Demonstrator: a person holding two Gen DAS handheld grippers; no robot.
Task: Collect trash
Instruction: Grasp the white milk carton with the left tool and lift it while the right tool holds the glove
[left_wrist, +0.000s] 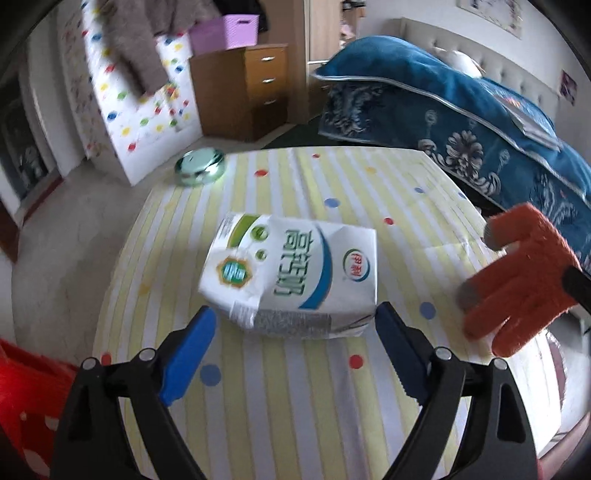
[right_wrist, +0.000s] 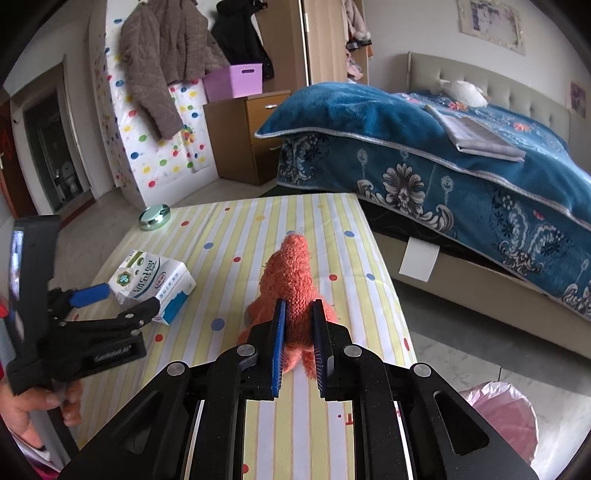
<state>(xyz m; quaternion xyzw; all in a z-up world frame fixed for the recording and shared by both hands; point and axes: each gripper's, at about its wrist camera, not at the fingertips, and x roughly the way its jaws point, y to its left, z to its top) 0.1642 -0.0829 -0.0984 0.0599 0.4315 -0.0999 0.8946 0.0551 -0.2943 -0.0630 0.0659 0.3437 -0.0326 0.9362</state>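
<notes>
Orange knitted glove (right_wrist: 291, 280): clamped between the nearly closed blue pads of the right gripper (right_wrist: 298, 314), its fingers hanging over the table (right_wrist: 258, 221). White-and-green milk carton (left_wrist: 291, 273): crumpled, lying on its side on the yellow-striped, dotted tablecloth, towards the left edge. Left gripper (left_wrist: 293, 325): jaws spread wide, one pad on either side of the carton's near end; whether the pads touch it cannot be told. Round glass dish (left_wrist: 199, 166): far left corner of the table. Blue bedspread (right_wrist: 443, 147): on the bed beyond.
</notes>
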